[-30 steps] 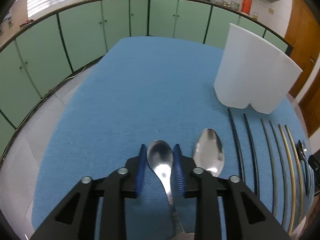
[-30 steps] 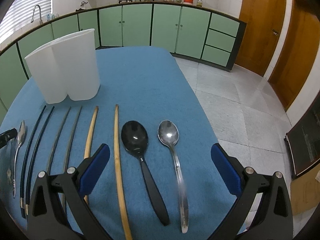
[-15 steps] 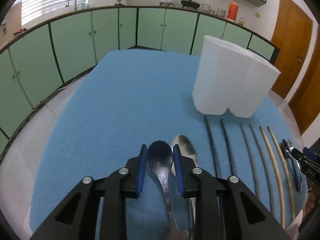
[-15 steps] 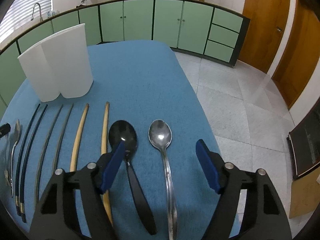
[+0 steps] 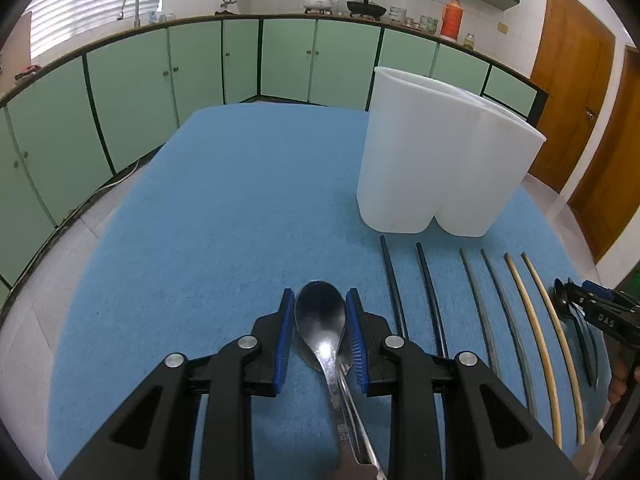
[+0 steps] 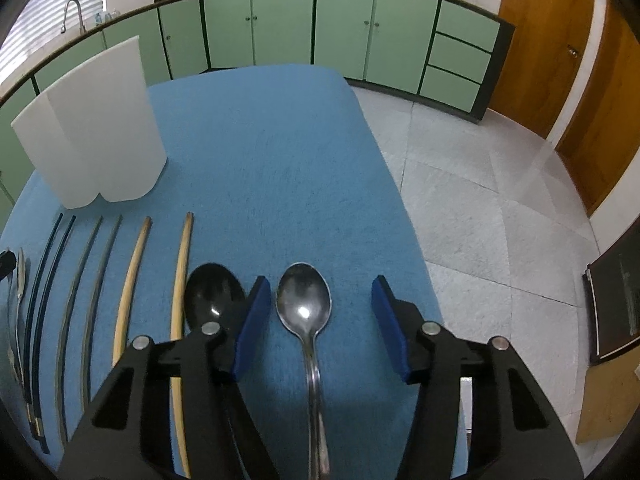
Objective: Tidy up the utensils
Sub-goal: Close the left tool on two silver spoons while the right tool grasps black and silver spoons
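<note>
Two hand-held grippers work over a blue cloth-covered table (image 5: 208, 208). The left gripper (image 5: 320, 336) is clamped on a shiny steel spoon (image 5: 320, 320), bowl forward, above a second steel spoon lying beneath. The right gripper (image 6: 316, 320), jaws spread wide, straddles a silver metal spoon (image 6: 304, 304) flat on the cloth, beside a black plastic spoon (image 6: 214, 294). Six chopsticks (image 6: 132, 276) lie before a white two-compartment plastic holder (image 5: 440, 168).

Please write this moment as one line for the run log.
left tongs: shut on metal spoon | right tongs: open around second metal spoon on table | white holder: upright
</note>
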`<state>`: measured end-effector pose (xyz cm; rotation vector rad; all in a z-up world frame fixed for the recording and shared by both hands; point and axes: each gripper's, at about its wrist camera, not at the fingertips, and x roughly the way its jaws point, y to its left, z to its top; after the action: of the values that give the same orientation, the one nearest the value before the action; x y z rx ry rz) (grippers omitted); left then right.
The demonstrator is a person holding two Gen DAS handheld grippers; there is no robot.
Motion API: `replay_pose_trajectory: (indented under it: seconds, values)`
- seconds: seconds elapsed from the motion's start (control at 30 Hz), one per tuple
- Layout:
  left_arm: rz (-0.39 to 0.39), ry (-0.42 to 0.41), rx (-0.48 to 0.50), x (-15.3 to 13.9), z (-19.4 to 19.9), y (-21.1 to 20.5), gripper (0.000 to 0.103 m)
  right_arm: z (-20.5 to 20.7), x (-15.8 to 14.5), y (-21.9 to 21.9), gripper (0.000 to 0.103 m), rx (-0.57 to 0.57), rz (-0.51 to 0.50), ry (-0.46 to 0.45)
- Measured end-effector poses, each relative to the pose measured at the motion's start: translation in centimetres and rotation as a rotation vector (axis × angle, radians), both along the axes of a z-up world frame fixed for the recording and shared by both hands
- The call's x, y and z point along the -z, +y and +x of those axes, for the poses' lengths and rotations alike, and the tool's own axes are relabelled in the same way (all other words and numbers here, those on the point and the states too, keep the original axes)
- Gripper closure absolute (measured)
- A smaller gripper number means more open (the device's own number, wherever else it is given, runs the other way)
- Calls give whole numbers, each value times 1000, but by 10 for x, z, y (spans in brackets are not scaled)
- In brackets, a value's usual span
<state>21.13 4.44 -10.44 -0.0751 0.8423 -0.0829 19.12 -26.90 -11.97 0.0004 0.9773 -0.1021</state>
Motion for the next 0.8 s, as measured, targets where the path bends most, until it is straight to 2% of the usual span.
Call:
replay_pose_trajectory:
  seconds: [0.1, 0.2, 0.23, 0.37, 0.47, 0.8]
  values:
    - [2, -1, 9, 0, 2, -3, 77, 3, -1, 2, 59, -4, 4, 1]
    - [4, -1, 16, 1, 1, -5, 77, 5, -2, 3, 74, -13, 17, 4]
    - [5, -2, 19, 1, 1, -6, 77, 5, -3, 3, 75, -15, 15, 3]
    - [2, -11, 23, -3, -3, -7, 77, 0, -10, 4, 75, -18, 29, -18]
    - [3, -33, 27, -9, -10, -7, 77, -14, -22, 8, 76, -29, 49, -66]
    - [-22, -149, 42, -46, -47, -8, 77, -59, -86, 21, 76, -85, 91, -242]
